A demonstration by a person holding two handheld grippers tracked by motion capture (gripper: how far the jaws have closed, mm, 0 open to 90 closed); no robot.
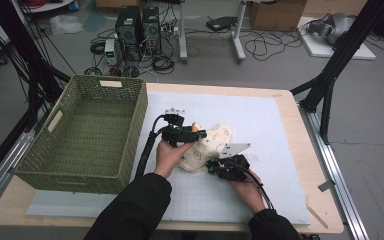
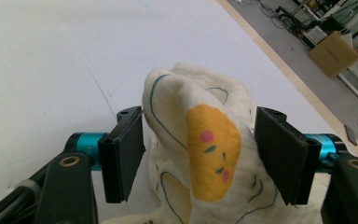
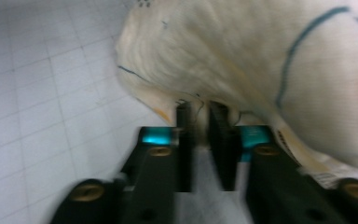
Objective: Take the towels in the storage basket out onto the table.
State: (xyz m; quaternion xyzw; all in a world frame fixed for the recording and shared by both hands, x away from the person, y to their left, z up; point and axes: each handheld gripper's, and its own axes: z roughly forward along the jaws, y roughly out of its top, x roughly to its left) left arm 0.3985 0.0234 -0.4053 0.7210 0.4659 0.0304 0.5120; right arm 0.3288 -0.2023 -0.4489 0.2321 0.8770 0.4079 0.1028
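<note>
A light wooden table (image 1: 300, 165) carries a white gridded mat (image 1: 260, 130) and, at its left end, a large green woven basket (image 1: 87, 132). Just right of the basket, near the middle of the mat, lies a crumpled cream fleece cloth printed with blue outlines and a yellow blushing face (image 1: 214, 142). The left gripper (image 1: 200, 135) has its jaws spread wide on either side of a raised fold of the cloth without pressing it, while the right gripper (image 1: 211, 166) has its jaws drawn narrow, pinching the cloth's near edge.
</note>
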